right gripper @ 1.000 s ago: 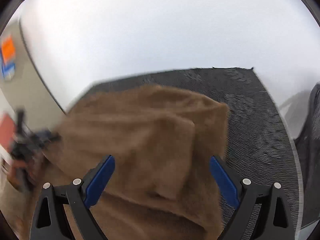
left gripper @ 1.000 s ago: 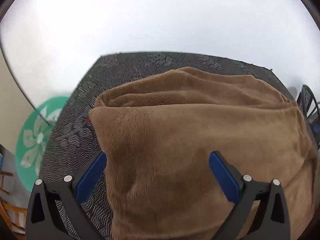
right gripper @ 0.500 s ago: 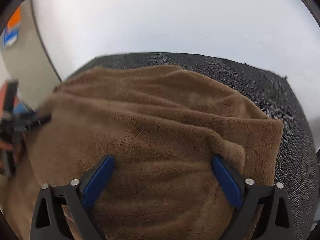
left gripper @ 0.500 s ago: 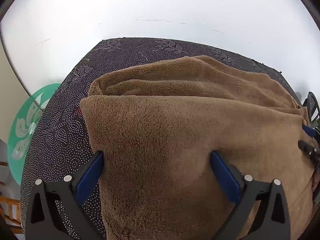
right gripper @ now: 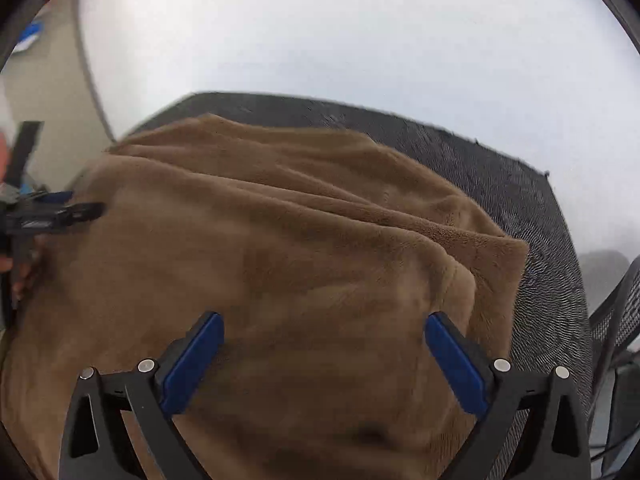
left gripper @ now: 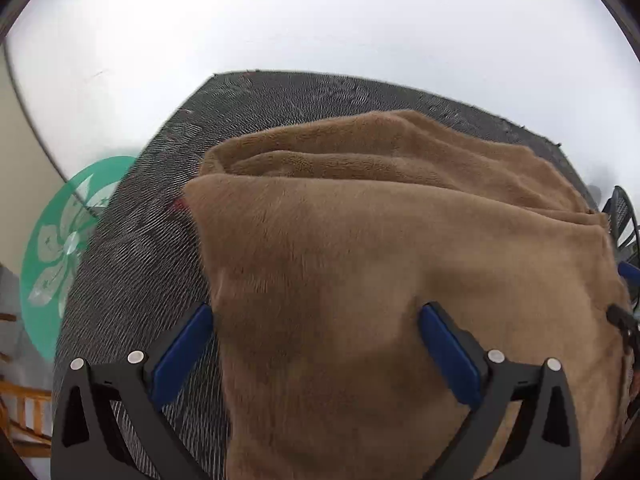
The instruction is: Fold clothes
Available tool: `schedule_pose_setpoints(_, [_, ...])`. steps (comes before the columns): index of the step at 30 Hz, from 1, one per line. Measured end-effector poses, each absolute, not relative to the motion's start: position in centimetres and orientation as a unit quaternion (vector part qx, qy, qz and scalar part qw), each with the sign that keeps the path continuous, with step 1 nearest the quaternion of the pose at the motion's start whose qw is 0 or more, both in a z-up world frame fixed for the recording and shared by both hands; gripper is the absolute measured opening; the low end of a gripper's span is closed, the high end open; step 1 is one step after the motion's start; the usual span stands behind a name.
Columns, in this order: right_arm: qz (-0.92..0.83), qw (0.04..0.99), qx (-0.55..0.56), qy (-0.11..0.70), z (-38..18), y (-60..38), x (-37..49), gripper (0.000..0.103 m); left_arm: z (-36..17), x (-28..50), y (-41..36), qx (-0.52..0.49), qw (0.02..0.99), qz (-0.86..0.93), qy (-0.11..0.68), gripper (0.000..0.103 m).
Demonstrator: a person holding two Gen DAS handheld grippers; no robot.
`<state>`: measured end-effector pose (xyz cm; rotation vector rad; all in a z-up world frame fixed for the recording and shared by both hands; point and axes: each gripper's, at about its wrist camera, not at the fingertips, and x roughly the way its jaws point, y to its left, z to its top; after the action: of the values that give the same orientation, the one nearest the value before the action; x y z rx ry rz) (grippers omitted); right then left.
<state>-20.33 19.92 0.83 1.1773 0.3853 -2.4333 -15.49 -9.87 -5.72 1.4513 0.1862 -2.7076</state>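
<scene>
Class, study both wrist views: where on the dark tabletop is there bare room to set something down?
Bare strips of the dark patterned table show left of the brown fleece garment, along the far edge behind it, and right of it. The middle is fully covered by fleece.

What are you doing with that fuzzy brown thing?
A person is folding a brown fleece garment on a dark patterned table, using a hand-held gripper in each hand. The garment lies in several folded layers. The left gripper and the right gripper are both open above the fabric, gripping nothing right now.
</scene>
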Motion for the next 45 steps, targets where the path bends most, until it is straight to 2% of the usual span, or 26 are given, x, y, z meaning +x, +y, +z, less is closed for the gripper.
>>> schedule_pose_setpoints(8, [-0.850, 0.195, 0.462, 0.161, -1.6, 20.2, -16.0, 0.102, -7.5, -10.3, -4.9, 0.470, 0.017, -0.879, -0.082, 0.103])
schedule_pose_setpoints(12, [-0.855, 0.194, 0.460, 0.144, -3.1, 20.9, -16.1, 0.102, -7.9, -10.8, -5.9, 0.469, 0.011, -0.882, -0.045, 0.103])
schedule_pose_setpoints(18, [-0.861, 0.199, 0.447, 0.138, -3.3, 21.2, -15.8, 0.103, -8.1, -11.2, -6.3, 0.468, 0.008, -0.883, -0.030, 0.103])
schedule_pose_setpoints(27, [-0.862, 0.199, 0.446, 0.138, -3.1, 21.1, -15.4, 0.103, -7.7, -10.0, -5.7, 0.475, 0.026, -0.879, -0.043, 0.103])
schedule_pose_setpoints(29, [-0.862, 0.199, 0.445, 0.138, -3.3, 21.1, -15.7, 0.103, -6.7, -8.2, -4.9, 0.467, 0.042, -0.881, -0.067, 0.103])
schedule_pose_setpoints(34, [-0.863, 0.198, 0.444, 0.139, -3.3, 21.1, -15.6, 0.103, -4.2, -1.9, -3.7, 0.449, -0.034, -0.887, -0.103, 0.103])
schedule_pose_setpoints(45, [-0.863, 0.198, 0.443, 0.141, -3.6, 20.9, -15.9, 0.103, -3.2, 10.6, -7.3, 0.445, -0.099, -0.880, -0.132, 0.103])
